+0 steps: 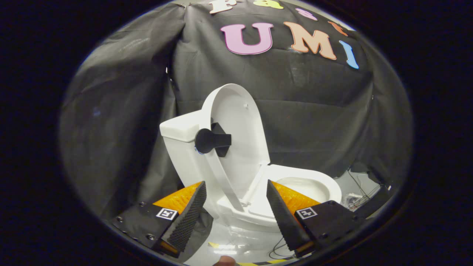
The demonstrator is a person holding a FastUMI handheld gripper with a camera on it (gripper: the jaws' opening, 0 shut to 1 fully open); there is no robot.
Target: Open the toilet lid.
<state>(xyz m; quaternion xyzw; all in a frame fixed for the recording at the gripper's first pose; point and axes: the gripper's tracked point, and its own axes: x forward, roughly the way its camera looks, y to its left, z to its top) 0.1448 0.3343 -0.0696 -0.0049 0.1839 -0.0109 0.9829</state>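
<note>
A white toilet (255,207) stands ahead of my fingers. Its lid (236,122) is raised upright and leans back against the white tank (181,127). A black handle piece (212,140) is fixed to the lid's edge, beyond my fingers. The seat (306,177) lies down around the bowl, just past the right finger. My gripper (236,199) is open, fingers wide apart, with nothing between them but the toilet's base farther off.
Black cloth walls close the booth behind and to the left of the toilet. Loose cables (360,195) lie on the pale floor right of the bowl. Yellow-black tape (255,263) marks the floor near me.
</note>
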